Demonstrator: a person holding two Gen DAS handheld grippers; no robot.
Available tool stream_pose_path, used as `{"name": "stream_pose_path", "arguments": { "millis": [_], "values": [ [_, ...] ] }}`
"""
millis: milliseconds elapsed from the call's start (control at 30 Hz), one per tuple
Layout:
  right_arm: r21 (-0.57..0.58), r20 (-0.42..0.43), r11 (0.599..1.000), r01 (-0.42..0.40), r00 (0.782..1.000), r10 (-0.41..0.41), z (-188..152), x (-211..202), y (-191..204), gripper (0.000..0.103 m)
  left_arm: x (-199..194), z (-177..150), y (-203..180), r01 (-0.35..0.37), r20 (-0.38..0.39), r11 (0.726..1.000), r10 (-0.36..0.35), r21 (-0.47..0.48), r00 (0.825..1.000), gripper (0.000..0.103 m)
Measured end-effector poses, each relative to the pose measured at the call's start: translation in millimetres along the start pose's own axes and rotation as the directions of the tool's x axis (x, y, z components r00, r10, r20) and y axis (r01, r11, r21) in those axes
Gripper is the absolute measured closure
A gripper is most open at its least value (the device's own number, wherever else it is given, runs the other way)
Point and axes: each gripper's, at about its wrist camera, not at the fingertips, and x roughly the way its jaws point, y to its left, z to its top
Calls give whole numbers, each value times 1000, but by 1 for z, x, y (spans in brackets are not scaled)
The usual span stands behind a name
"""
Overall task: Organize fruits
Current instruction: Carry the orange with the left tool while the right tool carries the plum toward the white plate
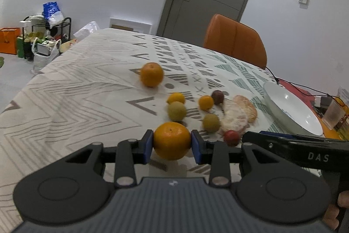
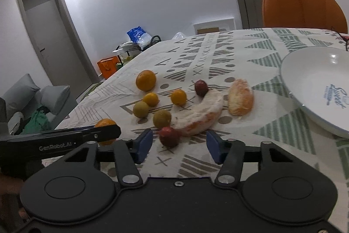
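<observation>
While left gripper clamps orange | right gripper wide — "GenRobot.AI", bowl "Sweet"

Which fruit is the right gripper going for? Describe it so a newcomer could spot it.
Start at the white plate on the patterned tablecloth, then move to the curved peeled citrus piece beside it. At that piece's near end sits a small dark red fruit, between the right gripper's open fingers. Its neighbours are orange or green, and the other red one lies farther back.

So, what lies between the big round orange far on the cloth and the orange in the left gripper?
A small yellow-orange fruit and a round green fruit, in the left wrist view.
</observation>
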Motion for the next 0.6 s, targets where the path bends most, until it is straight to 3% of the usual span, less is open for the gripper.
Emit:
{"name": "stream_pose_path", "arguments": {
  "millis": [300, 367, 433, 600],
  "values": [
    [-34, -33, 999, 28, 999, -29, 0, 28, 21, 53, -13, -3, 24, -7, 13, 999, 7, -31, 1000, 68],
    [-53, -29, 998, 45, 999, -46, 0, 34, 25, 58, -14, -3, 27, -12, 11, 999, 13, -32, 1000, 68],
    [-65, -25, 996, 68, 997, -70, 0, 36, 27, 80, -17, -2, 29, -16, 14, 999, 17, -34, 1000, 68],
    [-35, -24, 999, 24, 999, -25, 0, 29, 21, 80, -20, 1, 26, -16, 26, 999, 17, -30, 1000, 68]
  ]
}}
